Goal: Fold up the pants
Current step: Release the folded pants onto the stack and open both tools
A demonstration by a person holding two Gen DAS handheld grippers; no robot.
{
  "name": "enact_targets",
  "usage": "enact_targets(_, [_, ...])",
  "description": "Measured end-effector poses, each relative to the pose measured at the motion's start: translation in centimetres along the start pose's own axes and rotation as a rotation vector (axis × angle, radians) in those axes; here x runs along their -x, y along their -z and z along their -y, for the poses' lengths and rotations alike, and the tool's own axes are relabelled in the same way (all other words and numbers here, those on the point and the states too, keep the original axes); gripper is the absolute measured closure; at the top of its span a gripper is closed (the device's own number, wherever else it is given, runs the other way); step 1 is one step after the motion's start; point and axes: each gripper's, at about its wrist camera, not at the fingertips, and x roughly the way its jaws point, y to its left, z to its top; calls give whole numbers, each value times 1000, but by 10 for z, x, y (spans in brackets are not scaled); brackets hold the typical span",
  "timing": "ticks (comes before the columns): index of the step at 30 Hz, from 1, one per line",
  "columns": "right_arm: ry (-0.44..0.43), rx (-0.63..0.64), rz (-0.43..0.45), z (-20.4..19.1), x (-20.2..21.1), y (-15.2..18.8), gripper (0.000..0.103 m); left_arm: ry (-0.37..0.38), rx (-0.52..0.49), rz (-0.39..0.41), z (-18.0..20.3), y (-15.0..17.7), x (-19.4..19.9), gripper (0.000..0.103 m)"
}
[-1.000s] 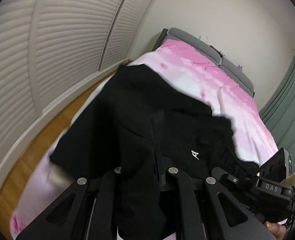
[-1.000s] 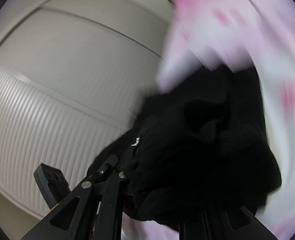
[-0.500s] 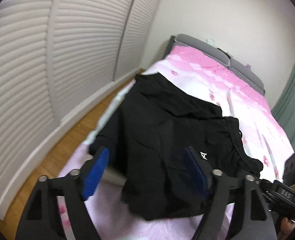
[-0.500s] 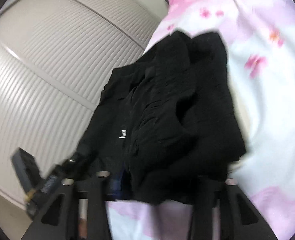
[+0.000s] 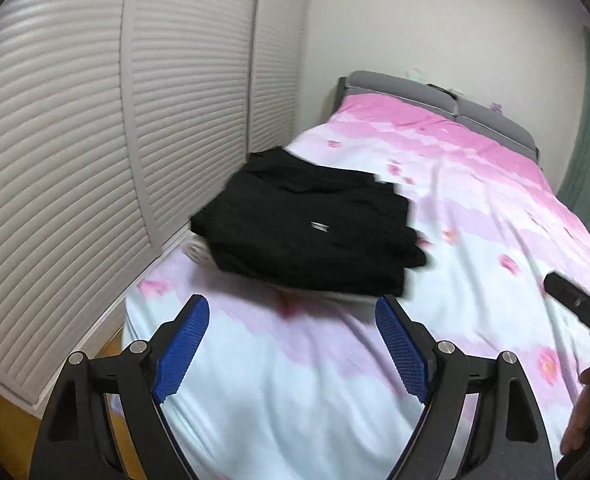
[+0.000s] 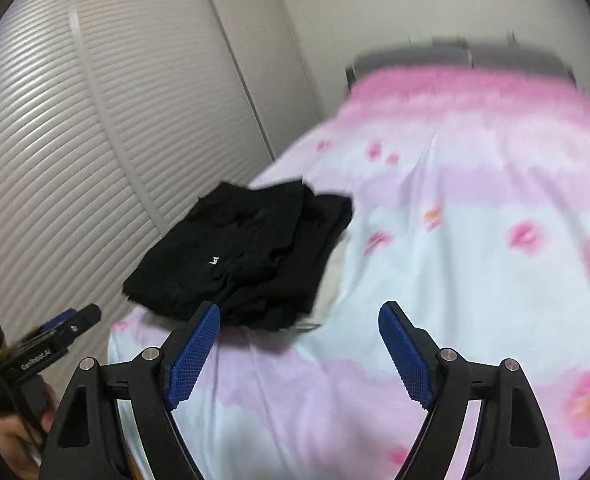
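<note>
Spreading wider at this moment, the left gripper (image 5: pixel 291 316) has nothing between its blue pads (image 5: pixel 181 350), only bedspread showing in the gap. The right gripper (image 6: pixel 299 322) is likewise opening and empty; its left pad tip overlaps the near edge of the pants in the right wrist view, though contact cannot be told. The black pants (image 5: pixel 311 232) lie folded in a compact stack on the pink and white bedspread (image 5: pixel 475 240), close to the bed's left edge beside the louvered closet doors (image 5: pixel 75 160). A small white logo (image 5: pixel 319 227) faces up on the top layer. To the right of the stack the bedspread is bare up to the grey headboard (image 5: pixel 435 92). A hand (image 6: pixel 11 436) grips the left tool's handle at the lower left of the right wrist view.
</note>
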Motion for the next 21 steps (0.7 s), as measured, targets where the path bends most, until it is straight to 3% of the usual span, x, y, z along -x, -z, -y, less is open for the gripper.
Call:
enact_targets(8, [100, 124, 135, 5, 171, 24, 14, 88, -85, 69, 126, 48, 108, 15])
enact_targets(13, [209, 133, 178, 45, 276, 39, 14, 192, -142, 95, 212, 76, 164, 13])
enact_targets(18, [305, 56, 176, 105, 368, 62, 12, 288, -208, 118, 288, 100, 204, 5])
enact_targets(21, [362, 23, 178, 132, 405, 73, 12, 334, -240, 107, 323, 116, 218, 4])
